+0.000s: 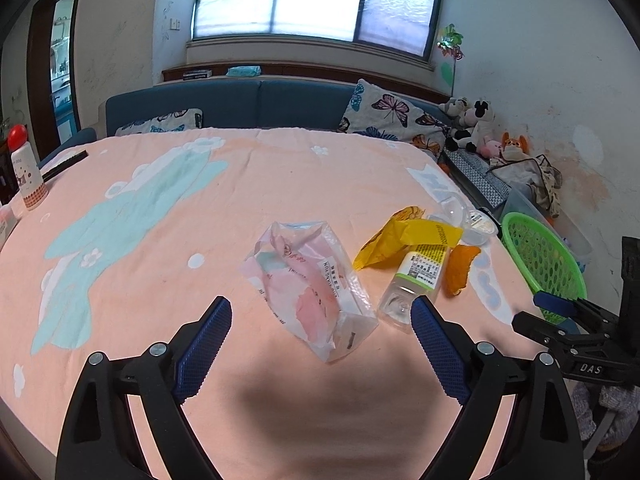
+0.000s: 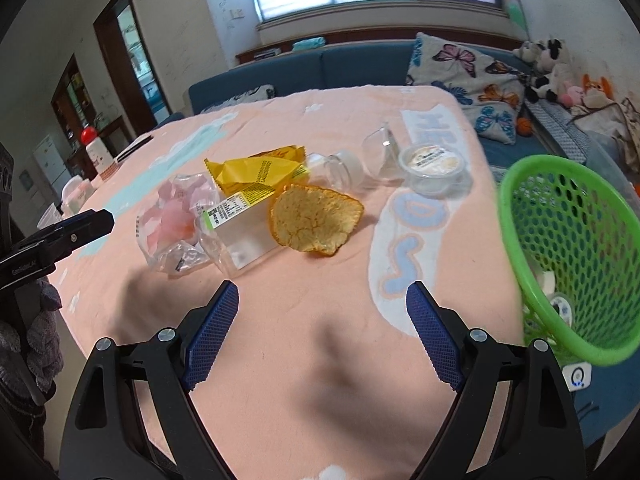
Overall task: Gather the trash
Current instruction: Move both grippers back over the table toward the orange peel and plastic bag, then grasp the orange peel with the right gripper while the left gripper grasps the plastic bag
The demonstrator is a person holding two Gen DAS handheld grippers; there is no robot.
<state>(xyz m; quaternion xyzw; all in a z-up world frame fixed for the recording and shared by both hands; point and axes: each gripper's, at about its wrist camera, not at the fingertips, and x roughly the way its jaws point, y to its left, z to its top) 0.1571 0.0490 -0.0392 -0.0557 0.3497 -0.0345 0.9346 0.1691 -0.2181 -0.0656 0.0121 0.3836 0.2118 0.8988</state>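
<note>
Trash lies on a peach blanket: a clear pink-printed plastic bag, an empty clear bottle with a green label, a yellow wrapper, an orange peel, a small clear jar and a lidded plastic cup. A green mesh basket stands at the right edge. My left gripper is open just short of the bag. My right gripper is open, empty, short of the peel.
A white bottle with a red cap stands at the far left. A blue sofa with butterfly cushions lies behind the blanket. Stuffed toys and clothes pile up at the right wall. The basket holds small white items.
</note>
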